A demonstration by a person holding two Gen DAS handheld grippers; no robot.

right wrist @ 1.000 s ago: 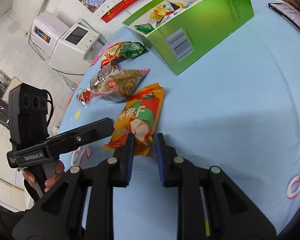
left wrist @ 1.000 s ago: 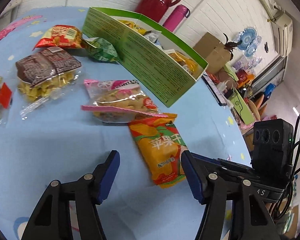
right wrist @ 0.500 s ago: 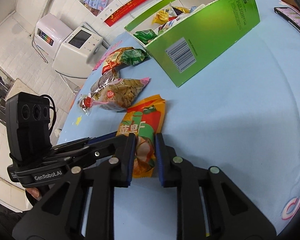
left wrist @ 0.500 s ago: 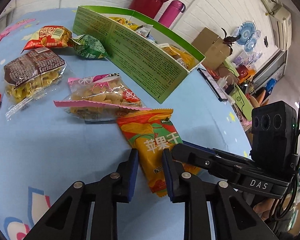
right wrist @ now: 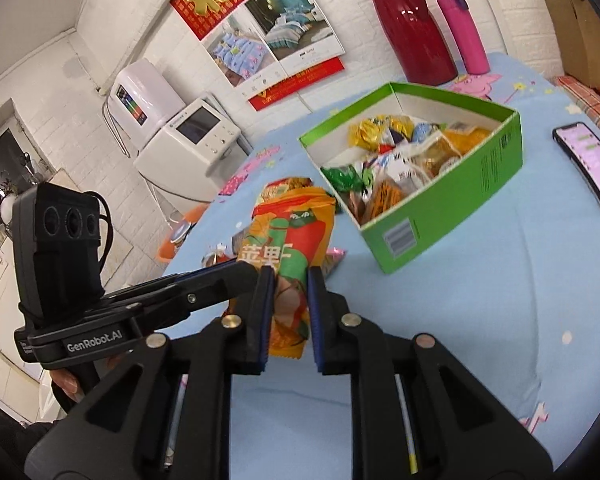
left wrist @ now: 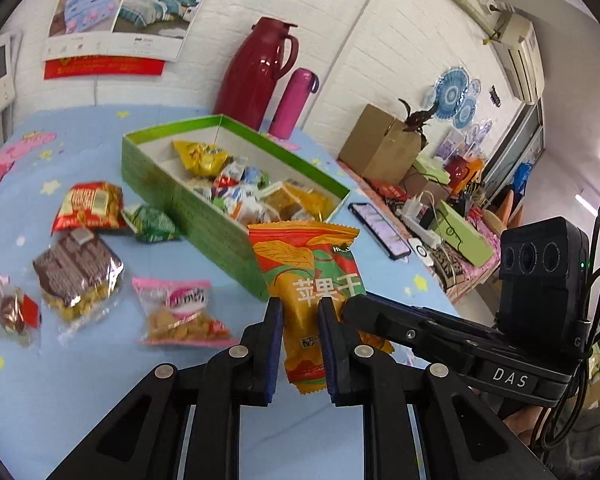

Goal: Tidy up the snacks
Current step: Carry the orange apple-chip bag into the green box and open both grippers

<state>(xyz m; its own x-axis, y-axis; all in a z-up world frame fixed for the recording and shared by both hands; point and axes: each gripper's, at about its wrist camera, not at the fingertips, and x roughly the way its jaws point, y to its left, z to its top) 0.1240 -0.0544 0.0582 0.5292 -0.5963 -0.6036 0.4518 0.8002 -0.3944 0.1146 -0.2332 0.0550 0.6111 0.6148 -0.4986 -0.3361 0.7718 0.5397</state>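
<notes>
Both the left gripper [left wrist: 298,328] and the right gripper [right wrist: 288,304] pinch the orange snack packet [left wrist: 312,276], held upright off the blue table [left wrist: 60,392] just in front of the green box [left wrist: 204,204]. 5 loose snacks lie left of the box, including a pink-topped bag [left wrist: 180,312].

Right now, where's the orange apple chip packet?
Both wrist views show the orange packet clamped between the left gripper and right gripper, held up just short of the green box.
</notes>
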